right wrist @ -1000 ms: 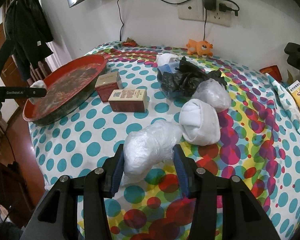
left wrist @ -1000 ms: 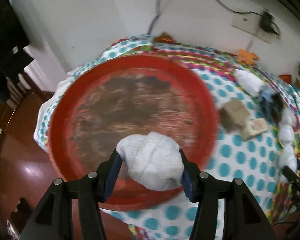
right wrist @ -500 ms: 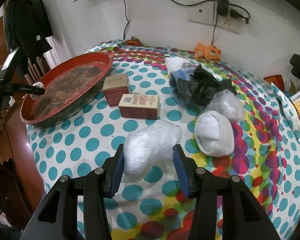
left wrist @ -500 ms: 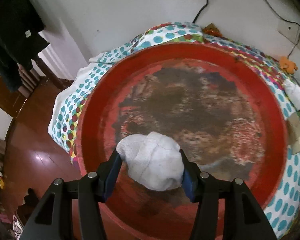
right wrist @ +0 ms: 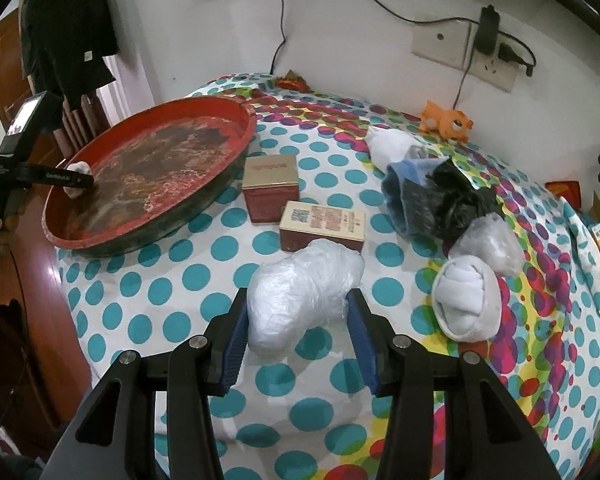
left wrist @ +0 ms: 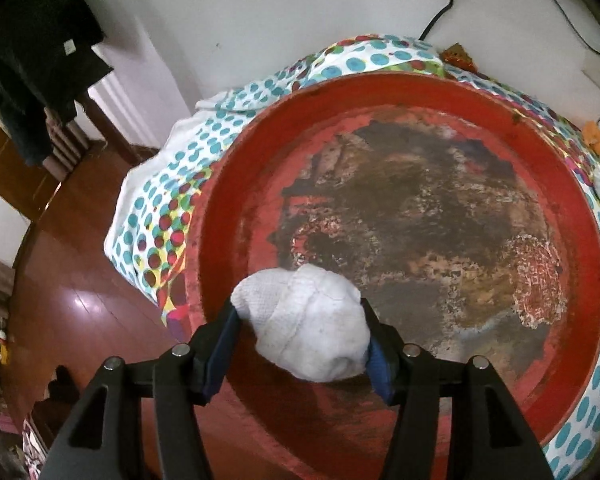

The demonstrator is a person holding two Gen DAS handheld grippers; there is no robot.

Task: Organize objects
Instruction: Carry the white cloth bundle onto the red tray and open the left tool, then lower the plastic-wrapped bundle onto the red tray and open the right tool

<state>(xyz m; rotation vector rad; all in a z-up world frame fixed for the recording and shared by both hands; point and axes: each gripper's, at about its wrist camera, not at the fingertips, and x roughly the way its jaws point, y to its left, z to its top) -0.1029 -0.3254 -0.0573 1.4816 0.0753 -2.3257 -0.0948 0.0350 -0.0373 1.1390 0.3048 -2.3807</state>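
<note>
My left gripper [left wrist: 300,320] is shut on a white rolled cloth [left wrist: 308,320] and holds it over the near left part of a big round red tray [left wrist: 580,208] with a worn brown middle. In the right wrist view the tray [right wrist: 228,160] stands at the table's left edge with the left gripper [right wrist: 76,179] over its near rim. My right gripper [right wrist: 296,312] is shut on a white bundle wrapped in clear plastic [right wrist: 300,292], held above the dotted tablecloth [right wrist: 172,292].
Two red-and-gold boxes [right wrist: 270,186] [right wrist: 324,226] stand right of the tray. Another white rolled cloth [right wrist: 466,300], a plastic-wrapped bundle [right wrist: 488,244], a black bag [right wrist: 456,204], a blue item [right wrist: 404,196] and an orange toy [right wrist: 448,122] lie further right. The wall is behind; wooden floor [left wrist: 60,280] lies left.
My left gripper has carried the white cloth further in over the tray and lower. My right gripper has lifted and pulled back a little with its bundle.
</note>
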